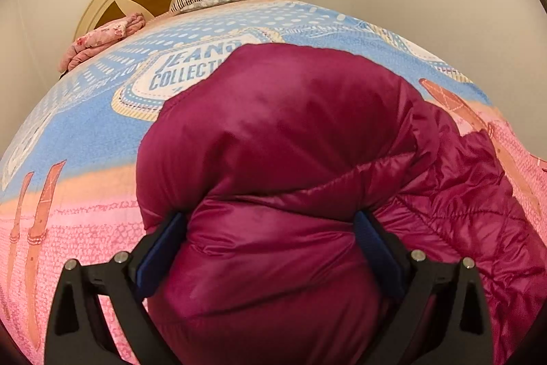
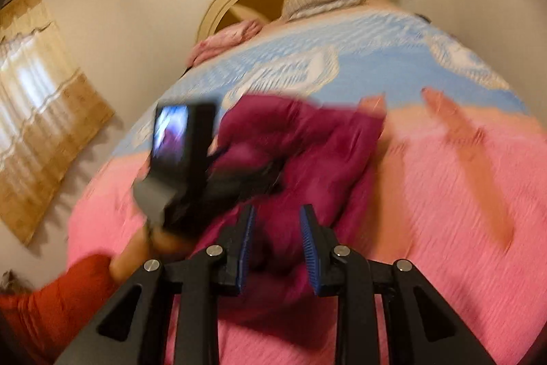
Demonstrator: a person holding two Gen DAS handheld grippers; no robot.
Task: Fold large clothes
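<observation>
Maroon puffer jacket [image 1: 290,132] sits bundled mid-bed on the bedspread [image 1: 85,132]. Left claw [image 1: 270,248] is spread wide, straddling a puffy fold w/o pinching; right claw [image 2: 277,248] is narrow, empty, just above the fabric. Best approach – press air out, then square the edges before letting go.

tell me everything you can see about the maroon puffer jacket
The maroon puffer jacket is shiny, quilted and puffy, like nylon with padding. It lies bunched and folded over itself in a thick mound on the pink and blue bedspread, with a stitched panel spilling to the right. The left claw stands wide with a puffy fold between its blue pads; whether they press it is unclear. The right claw is above it, blurred, holding nothing.
</observation>
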